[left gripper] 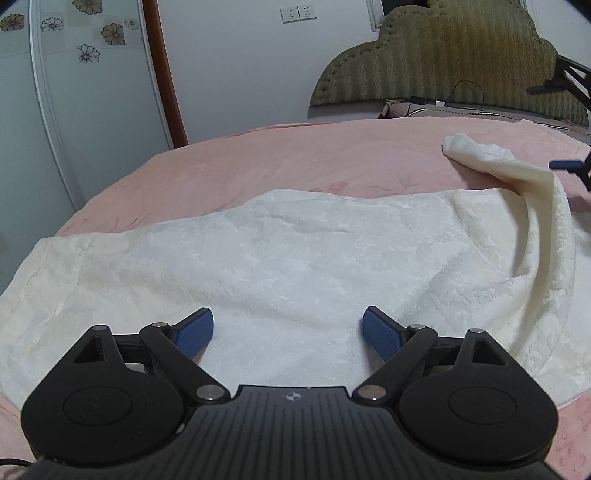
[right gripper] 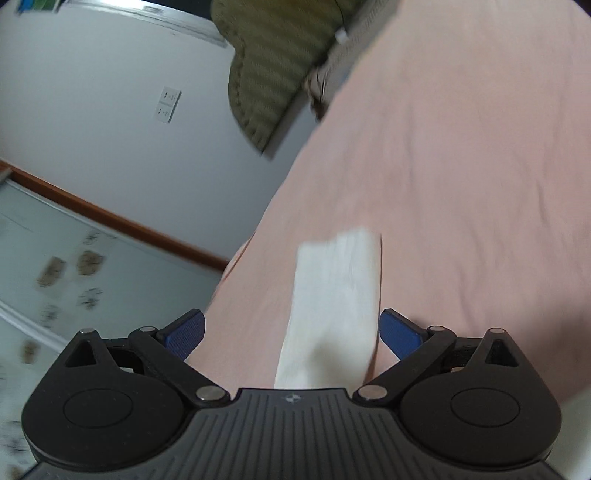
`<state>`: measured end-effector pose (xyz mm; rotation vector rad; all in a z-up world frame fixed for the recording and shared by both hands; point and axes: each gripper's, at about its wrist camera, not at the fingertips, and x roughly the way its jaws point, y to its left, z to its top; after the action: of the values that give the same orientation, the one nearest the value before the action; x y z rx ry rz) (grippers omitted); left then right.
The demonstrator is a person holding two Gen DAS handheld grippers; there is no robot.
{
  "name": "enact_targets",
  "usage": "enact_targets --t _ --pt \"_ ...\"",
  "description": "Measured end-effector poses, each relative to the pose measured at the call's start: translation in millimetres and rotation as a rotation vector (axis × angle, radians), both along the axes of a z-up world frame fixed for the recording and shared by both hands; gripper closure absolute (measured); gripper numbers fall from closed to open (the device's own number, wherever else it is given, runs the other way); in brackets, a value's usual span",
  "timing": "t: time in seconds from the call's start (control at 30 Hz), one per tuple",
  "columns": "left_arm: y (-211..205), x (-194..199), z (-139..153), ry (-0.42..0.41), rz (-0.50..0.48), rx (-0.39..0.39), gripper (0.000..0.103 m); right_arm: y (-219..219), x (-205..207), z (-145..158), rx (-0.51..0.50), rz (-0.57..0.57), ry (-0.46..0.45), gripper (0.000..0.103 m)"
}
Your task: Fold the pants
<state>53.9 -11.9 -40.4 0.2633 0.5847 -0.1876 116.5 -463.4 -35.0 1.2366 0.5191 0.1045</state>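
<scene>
Fluffy white pants (left gripper: 280,254) lie spread across the pink bed (left gripper: 258,158). One strip of them (left gripper: 535,206) rises in a curl at the right and drapes back onto the bed. My left gripper (left gripper: 288,332) is open just above the near part of the pants, empty. My right gripper (right gripper: 291,332) is open; a strip of the white pants (right gripper: 332,306) lies between its jaws without being pinched. The right gripper's fingertips (left gripper: 565,164) show at the right edge of the left wrist view. The right wrist view is tilted and blurred.
An olive padded headboard (left gripper: 443,62) stands at the far end of the bed, with a cable and pillow (left gripper: 402,109) below it. A flowered wardrobe door (left gripper: 74,92) with a brown frame stands at the left. Wall sockets (left gripper: 297,14) are on the white wall.
</scene>
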Motion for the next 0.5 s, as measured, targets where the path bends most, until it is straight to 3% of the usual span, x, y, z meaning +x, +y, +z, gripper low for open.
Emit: enact_targets --t 0.1,0.17,0.3,0.5 --pt "0 1 0 0.002 0.002 -0.001 0.013 8 7 -16 0.076 0.057 0.047 0.001" --pt "1 1 0 0.002 0.001 -0.001 0.013 15 16 -20 0.055 0.082 0.051 0.002" --pt "1 2 0 0.003 0.005 -0.003 0.012 14 36 -20 0.019 0.064 -0.005 0.002" --pt "2 4 0 0.007 0.009 -0.01 0.011 1 49 -27 0.062 -0.045 -0.157 0.0"
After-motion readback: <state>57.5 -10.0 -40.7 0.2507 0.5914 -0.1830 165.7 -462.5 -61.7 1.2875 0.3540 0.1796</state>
